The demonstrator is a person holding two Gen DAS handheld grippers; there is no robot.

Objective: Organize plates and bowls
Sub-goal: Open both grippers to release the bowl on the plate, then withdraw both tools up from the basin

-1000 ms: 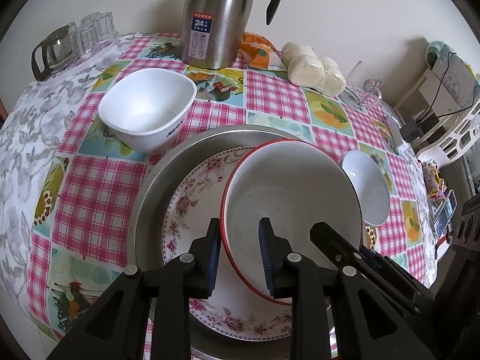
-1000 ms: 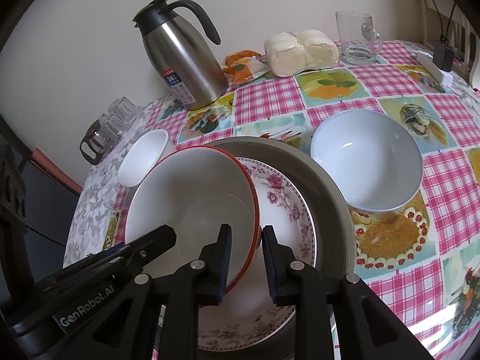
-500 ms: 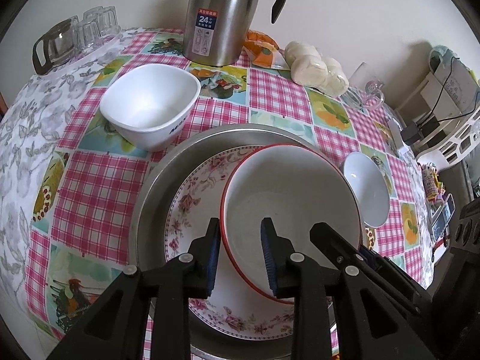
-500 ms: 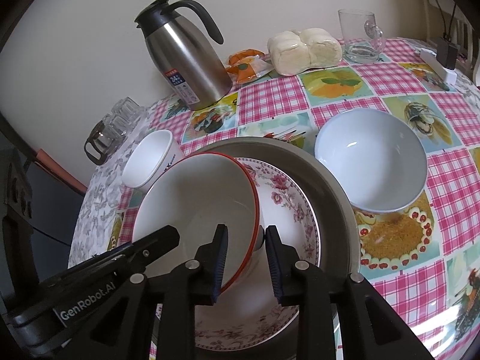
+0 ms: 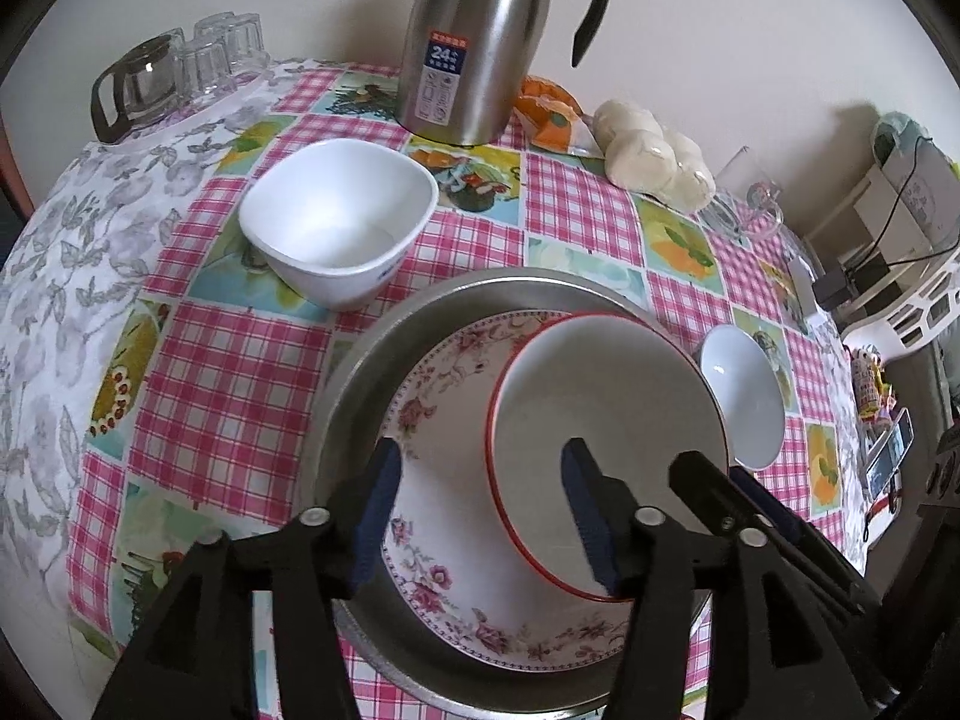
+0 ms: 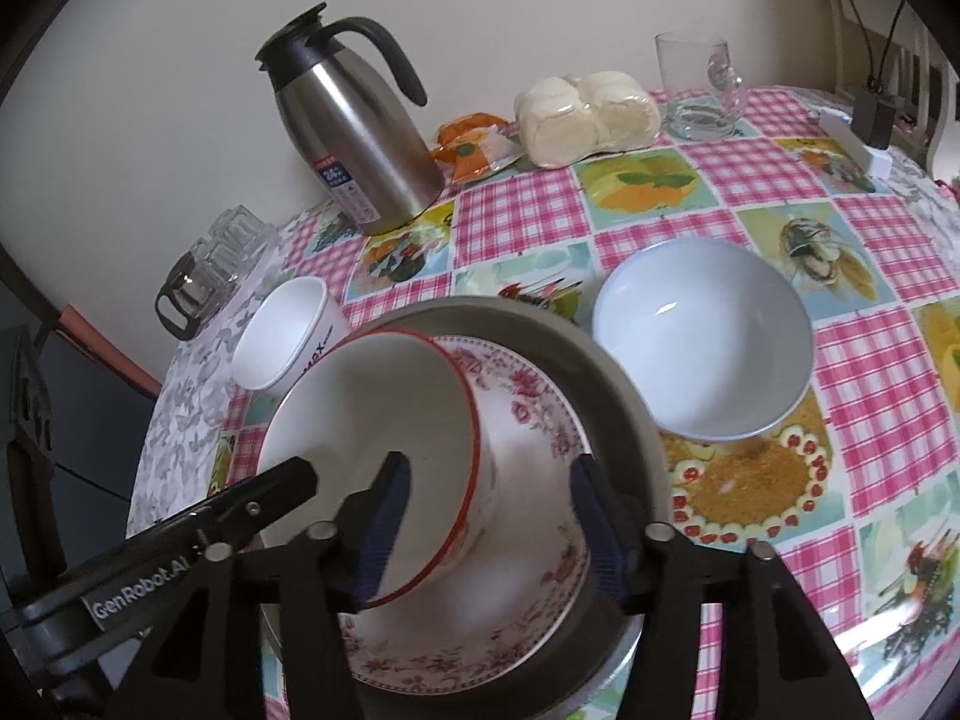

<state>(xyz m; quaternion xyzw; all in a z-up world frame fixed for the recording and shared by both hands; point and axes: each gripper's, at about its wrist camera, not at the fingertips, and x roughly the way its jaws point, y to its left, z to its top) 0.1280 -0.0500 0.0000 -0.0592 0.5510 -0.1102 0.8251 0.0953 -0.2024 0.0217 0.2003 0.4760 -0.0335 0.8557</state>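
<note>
A red-rimmed white bowl (image 5: 606,426) sits on a floral plate (image 5: 444,414) inside a steel tray (image 5: 360,372). My left gripper (image 5: 480,510) is open, its jaws wide on either side of the bowl's near rim. My right gripper (image 6: 486,522) is open too, straddling the bowl's (image 6: 384,420) other rim over the plate (image 6: 540,420). A square white bowl (image 5: 339,219) stands left of the tray. A round pale bowl (image 6: 702,336) stands right of it.
A steel thermos jug (image 5: 480,42) stands at the back by the wall, with an orange packet (image 5: 549,114) and wrapped buns (image 5: 651,156) beside it. A glass mug (image 6: 699,87) is at the back right. Glass cups and a small pot (image 5: 174,75) stand at the back left.
Both grippers have opened from a narrow gap on the red-rimmed bowl's rim to wide open. The bowl now rests on the floral plate. Both cameras have drawn back slightly.
</note>
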